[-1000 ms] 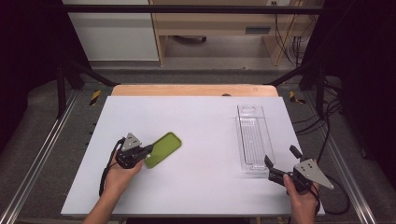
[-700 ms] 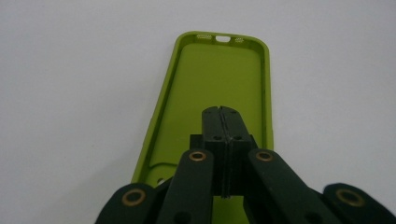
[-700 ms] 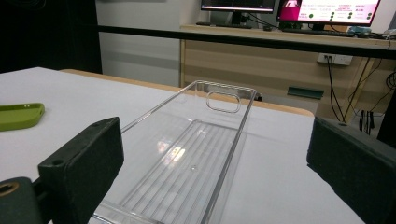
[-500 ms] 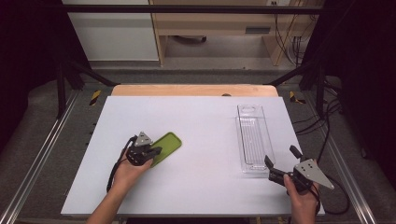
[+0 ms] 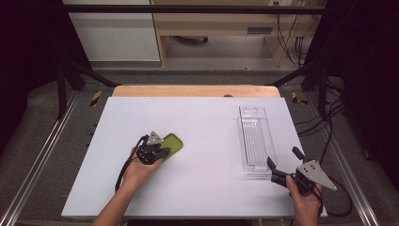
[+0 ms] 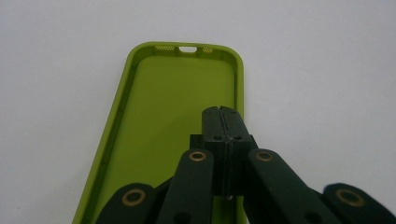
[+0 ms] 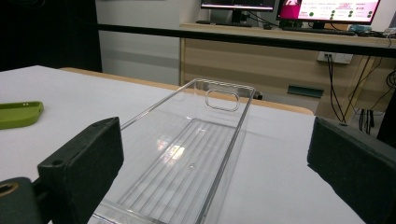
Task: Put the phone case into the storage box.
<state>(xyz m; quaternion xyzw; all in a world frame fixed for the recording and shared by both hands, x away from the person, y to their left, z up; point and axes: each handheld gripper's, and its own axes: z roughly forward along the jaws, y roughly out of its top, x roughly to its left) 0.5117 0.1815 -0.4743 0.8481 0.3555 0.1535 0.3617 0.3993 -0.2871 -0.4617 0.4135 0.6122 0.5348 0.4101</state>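
- Green phone case (image 6: 173, 116): soft-looking matte shell, rounded corners, raised rim, hollow side up, small cutouts in the far end wall. Lies flat on the left half of the white bench (image 5: 207, 122).
- Left gripper (image 5: 157, 153): jaws fully closed, pads pressed flat against each other. In the left gripper view the closed tips sit over the case's interior, near the rim on that view's right; can't tell if they touch the case. Nothing clamped between the pads.
- Clear plastic tray (image 5: 256, 141): long narrow rectangle, rigid, transparent, ribbed floor, oval handle slot in the far end wall. Sits on the right half of the bench, well apart from the case.
- Right gripper (image 5: 284, 165): jaws wide open, just off the tray's near end, pointing along it, holding nothing.
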